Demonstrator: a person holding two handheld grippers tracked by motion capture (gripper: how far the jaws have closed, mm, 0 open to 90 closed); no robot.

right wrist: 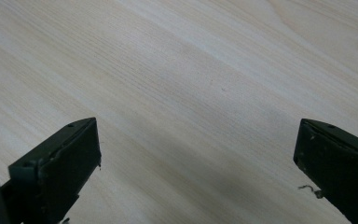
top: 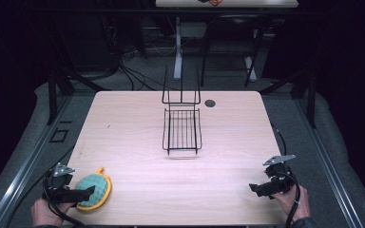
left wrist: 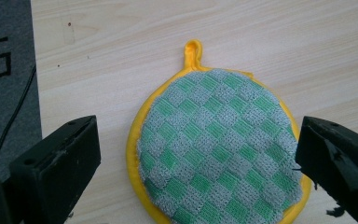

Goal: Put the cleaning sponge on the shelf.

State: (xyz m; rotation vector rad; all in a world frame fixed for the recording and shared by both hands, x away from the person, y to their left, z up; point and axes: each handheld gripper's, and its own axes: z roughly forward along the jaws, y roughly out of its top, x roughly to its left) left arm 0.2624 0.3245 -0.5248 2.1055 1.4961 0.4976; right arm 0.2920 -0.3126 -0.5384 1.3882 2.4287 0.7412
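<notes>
Green and grey checks cover the face of a round pot holder [left wrist: 219,149], which has a yellow rim and a small yellow hanging loop at its edge. It lies flat on the pale wood counter [top: 138,185], near the front left corner in the high view [top: 94,191]. The left gripper [top: 78,194] is held low over it by the person's left hand [top: 45,213]. In the left gripper view the jaws are spread wide, one to each side of the pot holder, with the pad lying between them; whether either jaw touches its rim I cannot tell. The loop points away from the gripper, toward the middle of the counter.

The right gripper [top: 261,189] sits near the front right corner, held by the right hand [top: 292,202], well apart from the pot holder. In the right gripper view its jaws are also spread wide, with bare wood grain between them and nothing pinched.

A black wire rack [top: 182,128] stands at the middle of the counter toward the far edge, with tall thin uprights at its back. Just beside it to the right, a small dark round spot [top: 210,103] marks the counter surface
</notes>
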